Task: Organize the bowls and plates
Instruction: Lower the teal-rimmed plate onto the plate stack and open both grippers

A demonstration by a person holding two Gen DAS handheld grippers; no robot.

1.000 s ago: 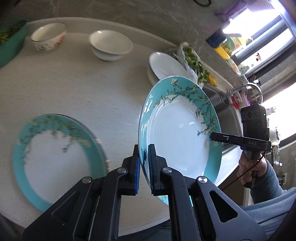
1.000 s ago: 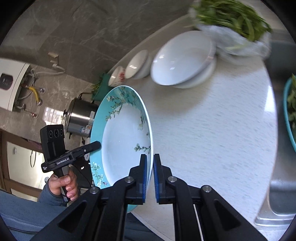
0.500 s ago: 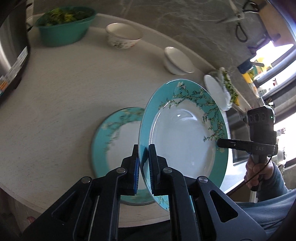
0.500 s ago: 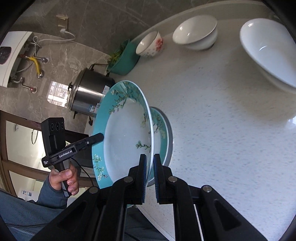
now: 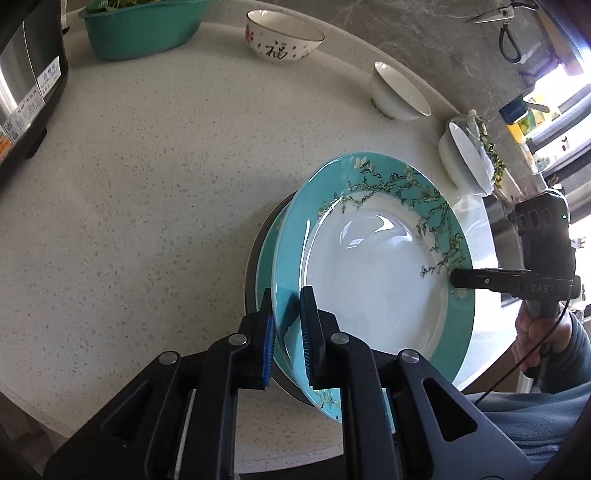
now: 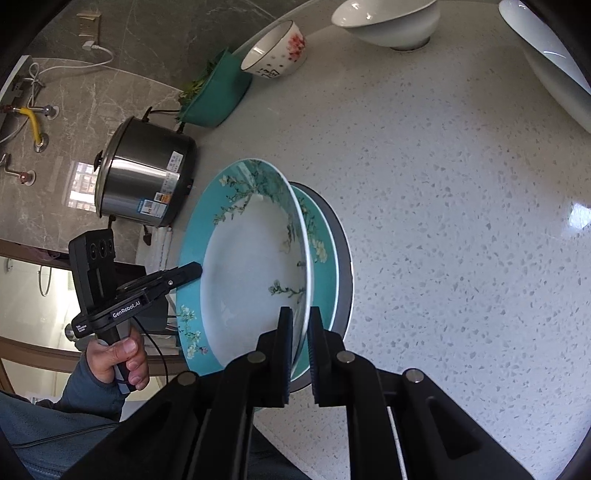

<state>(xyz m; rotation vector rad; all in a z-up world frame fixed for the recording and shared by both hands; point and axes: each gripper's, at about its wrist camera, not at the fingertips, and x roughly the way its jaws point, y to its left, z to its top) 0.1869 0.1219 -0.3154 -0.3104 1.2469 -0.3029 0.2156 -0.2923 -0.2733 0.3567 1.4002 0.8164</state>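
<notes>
the left gripper [image 5: 287,332] has its blue-padded fingers clamped on the near rim of a teal blossom plate [image 5: 373,280], and the right gripper [image 6: 300,354] grips the opposite rim of the same plate [image 6: 255,266], so the plate is carried between the two, tilted on edge rather than flat. directly under it a second teal plate [image 5: 266,254] lies on the speckled countertop [image 5: 147,192]; its rim shows just beyond the held plate's lower edge [image 6: 325,258], and whether the two plates touch cannot be told. further back on the counter stand a flower-patterned bowl [image 5: 282,37] and a plain white bowl [image 5: 399,92], with a stack of white dishes [image 5: 465,158] near the right edge beside some greens [image 5: 491,151]. a green basin [image 5: 140,26] of vegetables sits at the far left next to a steel rice cooker [image 6: 144,181]
</notes>
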